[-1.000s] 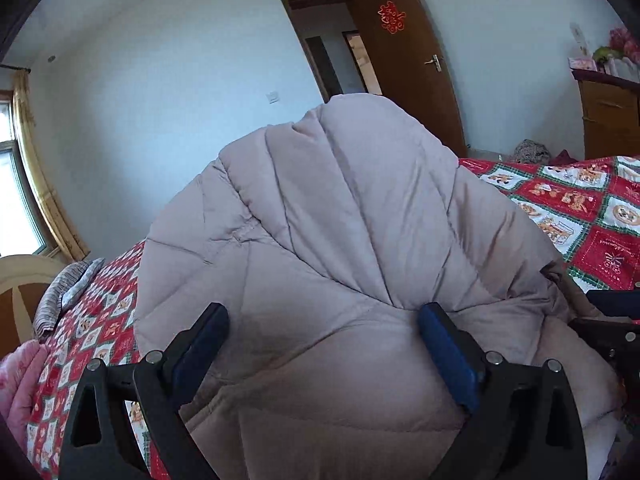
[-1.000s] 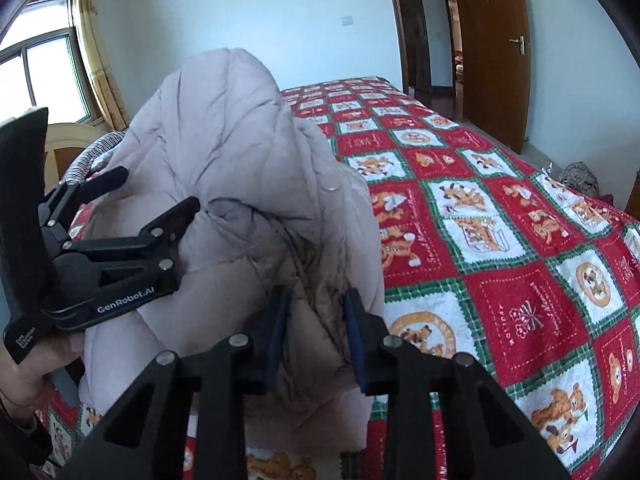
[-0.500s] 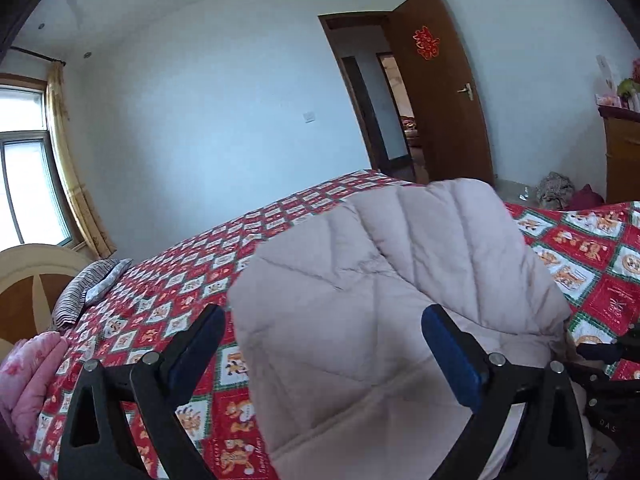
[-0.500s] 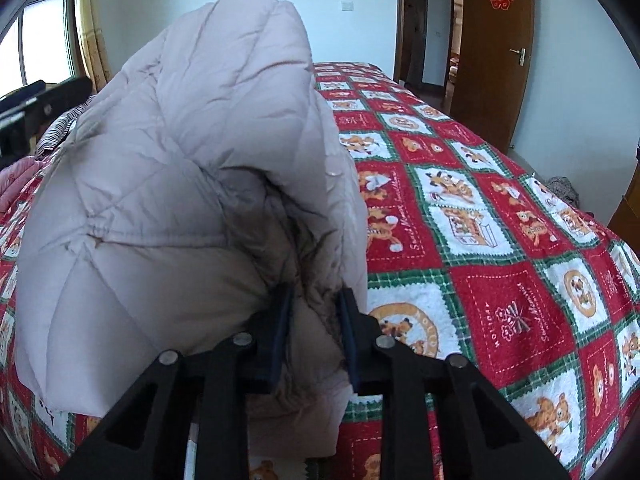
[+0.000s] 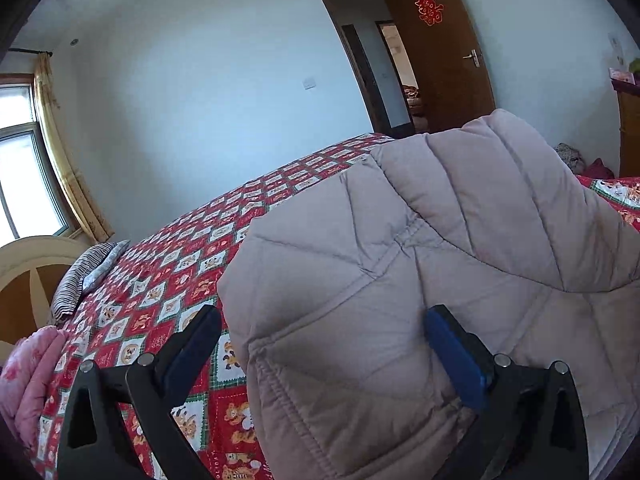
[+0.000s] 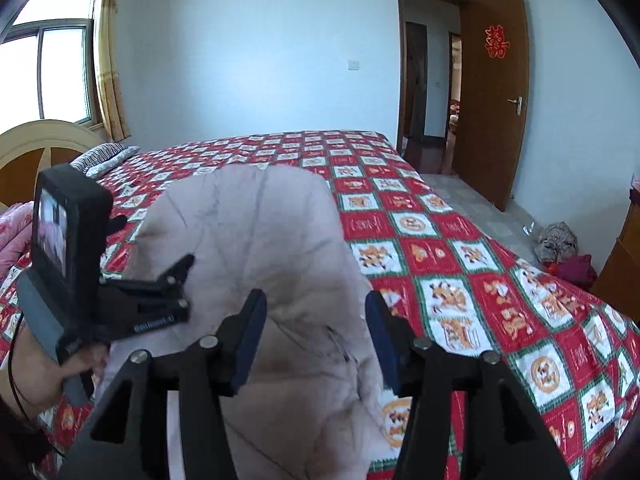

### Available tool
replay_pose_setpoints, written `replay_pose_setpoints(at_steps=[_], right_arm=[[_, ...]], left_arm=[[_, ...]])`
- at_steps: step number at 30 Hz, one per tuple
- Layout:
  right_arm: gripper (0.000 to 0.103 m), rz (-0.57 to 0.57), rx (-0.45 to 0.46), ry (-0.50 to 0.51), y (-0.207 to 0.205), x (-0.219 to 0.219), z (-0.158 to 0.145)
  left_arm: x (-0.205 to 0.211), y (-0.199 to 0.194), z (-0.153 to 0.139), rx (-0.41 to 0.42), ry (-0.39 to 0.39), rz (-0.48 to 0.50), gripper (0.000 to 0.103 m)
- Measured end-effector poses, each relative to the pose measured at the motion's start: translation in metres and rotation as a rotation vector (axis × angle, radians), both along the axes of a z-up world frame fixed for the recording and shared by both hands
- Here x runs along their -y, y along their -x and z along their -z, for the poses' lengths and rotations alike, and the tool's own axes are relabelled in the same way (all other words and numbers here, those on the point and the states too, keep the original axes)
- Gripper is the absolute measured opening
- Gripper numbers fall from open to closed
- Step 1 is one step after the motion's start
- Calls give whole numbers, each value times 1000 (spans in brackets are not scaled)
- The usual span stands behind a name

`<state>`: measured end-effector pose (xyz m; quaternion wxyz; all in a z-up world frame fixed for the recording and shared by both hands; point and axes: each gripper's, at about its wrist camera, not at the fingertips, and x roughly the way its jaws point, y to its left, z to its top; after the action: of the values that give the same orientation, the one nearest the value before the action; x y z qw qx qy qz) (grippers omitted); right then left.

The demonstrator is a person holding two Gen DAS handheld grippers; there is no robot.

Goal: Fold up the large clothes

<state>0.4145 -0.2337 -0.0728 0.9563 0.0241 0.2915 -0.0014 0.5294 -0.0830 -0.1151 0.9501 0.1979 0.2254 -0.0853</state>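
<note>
A large pale pink quilted down jacket [image 5: 460, 264] lies bunched on the red patterned bed; it also shows in the right wrist view [image 6: 256, 248]. My left gripper [image 5: 320, 344] is open, its blue-padded fingers [image 5: 456, 356] spread on either side of the jacket's hem edge. My right gripper [image 6: 316, 332] is open, with its fingers astride the jacket's near fold. The left gripper and the hand holding it show at the left of the right wrist view [image 6: 120, 304].
The bed [image 6: 460, 280] has a red, green and white cartoon quilt. A striped pillow [image 5: 86, 276] and a wooden headboard [image 6: 44, 144] are at the far left, with pink bedding [image 5: 32, 384] beside them. A wooden door [image 6: 496, 92] stands open, and a cabinet [image 6: 624, 264] is at right.
My right gripper has opened and let go of the jacket. The jacket has dropped from being held up high and now rests lower on the bed. My left gripper stayed open.
</note>
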Motion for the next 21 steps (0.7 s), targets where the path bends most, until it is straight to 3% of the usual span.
replay_pose_setpoints(at_steps=[6,10,12,17,21], right_arm=[[54,4,-19,-84,-68,-5,5],[54,14,-60,-66,-83,-5,25],[54,21,-83,-64,-84,-2,37],[58,21,-110,-58,-90,2,56],[61,15,-144,-70,-99,7,67]], left_arm=[[1,-2,0,-17,15,8,102],[6,0,-6,1,-9,10,102],[2,-4,-13,10,22,-6,102],[0,-35,8,-145,126,-19,102],[0,-45,23,-195,193,-18,102]])
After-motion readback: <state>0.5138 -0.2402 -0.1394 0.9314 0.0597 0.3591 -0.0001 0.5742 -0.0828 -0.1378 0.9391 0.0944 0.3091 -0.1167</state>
